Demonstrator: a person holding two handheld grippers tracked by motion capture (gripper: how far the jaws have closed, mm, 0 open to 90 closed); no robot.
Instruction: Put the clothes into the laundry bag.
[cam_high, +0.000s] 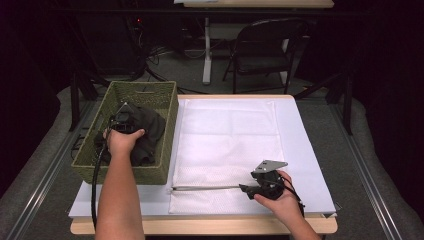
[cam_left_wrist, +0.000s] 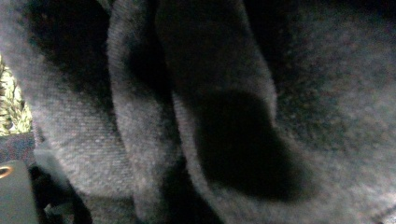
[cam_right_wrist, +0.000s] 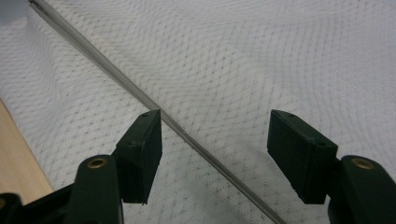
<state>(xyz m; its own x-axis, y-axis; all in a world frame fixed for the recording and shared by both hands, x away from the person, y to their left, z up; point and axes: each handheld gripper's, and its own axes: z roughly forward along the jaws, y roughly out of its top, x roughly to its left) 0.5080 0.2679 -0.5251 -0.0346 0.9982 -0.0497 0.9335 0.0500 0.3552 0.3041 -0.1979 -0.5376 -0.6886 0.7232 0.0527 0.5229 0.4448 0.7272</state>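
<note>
A dark grey garment (cam_high: 150, 131) lies bunched inside a green woven basket (cam_high: 167, 91) at the table's left. My left gripper (cam_high: 125, 121) points down into that garment, its jaws buried in the folds. In the left gripper view the cloth (cam_left_wrist: 224, 93) presses right up to the lens and hides the jaws. A white mesh laundry bag (cam_high: 225, 135) lies flat in the middle, its grey zipper (cam_high: 205, 188) running along the near end. My right gripper (cam_high: 243, 188) hovers at the zipper's right end, open, with the zipper (cam_right_wrist: 102, 70) passing between its jaws (cam_right_wrist: 217, 135) over the mesh (cam_right_wrist: 243, 51).
A white board (cam_high: 302, 150) covers the wooden table (cam_high: 200, 226), whose front edge runs close to both hands. The basket's weave (cam_left_wrist: 11, 107) shows past the cloth. A black folding chair (cam_high: 265, 50) and a table leg stand beyond the far edge.
</note>
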